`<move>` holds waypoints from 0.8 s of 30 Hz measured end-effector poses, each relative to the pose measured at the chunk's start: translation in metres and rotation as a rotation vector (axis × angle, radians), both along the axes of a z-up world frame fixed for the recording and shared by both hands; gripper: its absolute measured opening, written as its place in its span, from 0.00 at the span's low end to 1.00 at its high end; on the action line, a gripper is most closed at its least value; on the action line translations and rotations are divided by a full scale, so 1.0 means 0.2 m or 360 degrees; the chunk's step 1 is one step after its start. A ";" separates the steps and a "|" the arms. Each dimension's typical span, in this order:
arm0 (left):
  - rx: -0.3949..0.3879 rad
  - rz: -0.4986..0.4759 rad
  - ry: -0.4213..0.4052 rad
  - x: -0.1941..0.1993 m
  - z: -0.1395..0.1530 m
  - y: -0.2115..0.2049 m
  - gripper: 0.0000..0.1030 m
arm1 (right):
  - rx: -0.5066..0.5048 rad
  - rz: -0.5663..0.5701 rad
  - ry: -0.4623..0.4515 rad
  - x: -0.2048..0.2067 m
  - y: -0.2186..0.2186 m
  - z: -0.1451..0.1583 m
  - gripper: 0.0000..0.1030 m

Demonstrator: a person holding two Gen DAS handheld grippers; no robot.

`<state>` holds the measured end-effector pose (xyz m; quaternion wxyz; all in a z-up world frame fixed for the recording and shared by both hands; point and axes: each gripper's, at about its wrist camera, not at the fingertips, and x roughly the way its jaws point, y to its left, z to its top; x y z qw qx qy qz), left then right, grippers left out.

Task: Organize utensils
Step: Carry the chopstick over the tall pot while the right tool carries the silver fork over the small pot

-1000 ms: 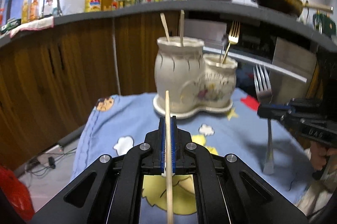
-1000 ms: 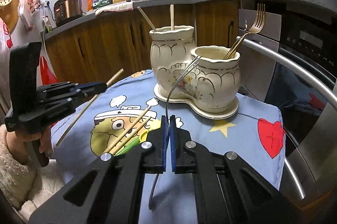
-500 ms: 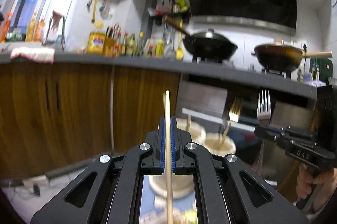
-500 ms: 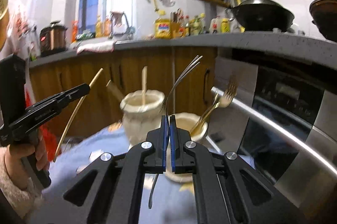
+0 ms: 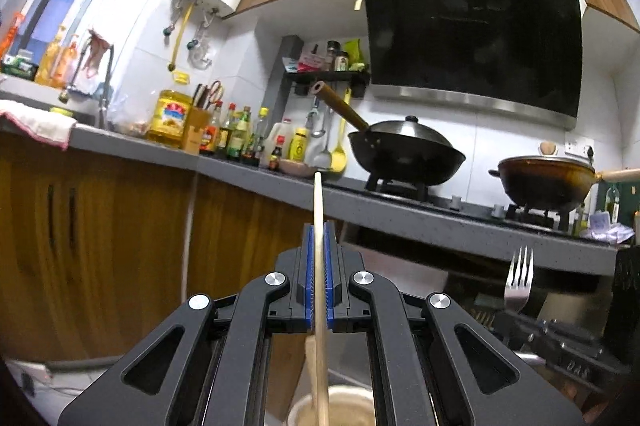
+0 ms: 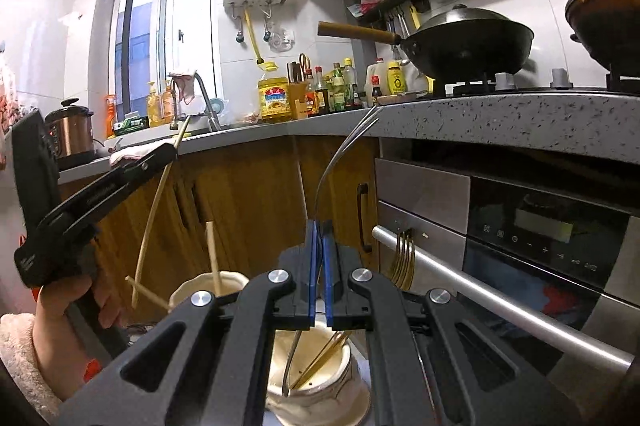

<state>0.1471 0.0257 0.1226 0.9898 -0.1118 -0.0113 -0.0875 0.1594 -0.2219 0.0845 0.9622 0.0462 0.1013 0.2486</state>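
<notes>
A kitchen seen from two handheld grippers raised above a cream ceramic utensil holder with two joined pots. The left gripper point(image 5: 318, 274) pinches a single wooden chopstick point(image 5: 319, 209) between its blue pads, holding it close to upright so that its lower end hangs over the mouth of the taller pot point(image 6: 208, 288), apparently lined up for a straight drop; in the right wrist view this same gripper shows at the left, gripped by a person's hand point(image 6: 76, 302) in a fluffy pale sleeve, with the chopstick slanting down toward that pot. Two other chopsticks point(image 6: 213, 258) already stand in the taller pot, which suggests chopsticks are being sorted there. The right gripper point(image 6: 320, 258) has its pads pressed on the thin handle of a silver fork point(image 6: 340, 153), tines curving up and away, the handle's lower end dipping into the shorter pot point(image 6: 316, 378) just below. A gold fork point(image 6: 402, 262) already leans in that shorter pot, so forks seem to belong on that side. Neither utensil is released yet; both look poised just above or at their pots. Behind are wooden cabinets, a grey countertop point(image 5: 420, 214) with bottles, a black wok point(image 5: 404, 153) and a built-in oven point(image 6: 520, 238)
</notes>
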 end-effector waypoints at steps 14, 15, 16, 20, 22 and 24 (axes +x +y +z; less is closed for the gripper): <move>0.0046 -0.0127 0.0021 0.18 -0.07 -0.01 0.05 | -0.0053 0.0008 0.0086 0.09 0.06 -0.12 0.03; 0.0044 -0.0134 0.0025 0.17 -0.09 -0.01 0.05 | -0.0060 0.0012 0.0089 0.09 0.07 -0.13 0.03; 0.0040 -0.0137 0.0031 0.17 -0.10 -0.01 0.05 | -0.0065 0.0016 0.0091 0.09 0.08 -0.14 0.03; 0.0017 -0.0157 0.0061 0.16 -0.17 0.00 0.05 | -0.0095 0.0027 0.0089 0.08 0.09 -0.16 0.03; 0.0005 -0.0169 0.0075 0.14 -0.20 0.01 0.05 | -0.0111 0.0032 0.0090 0.08 0.10 -0.17 0.03; 0.0006 -0.0172 0.0094 0.12 -0.23 0.02 0.05 | -0.0125 0.0038 0.0098 0.08 0.11 -0.18 0.03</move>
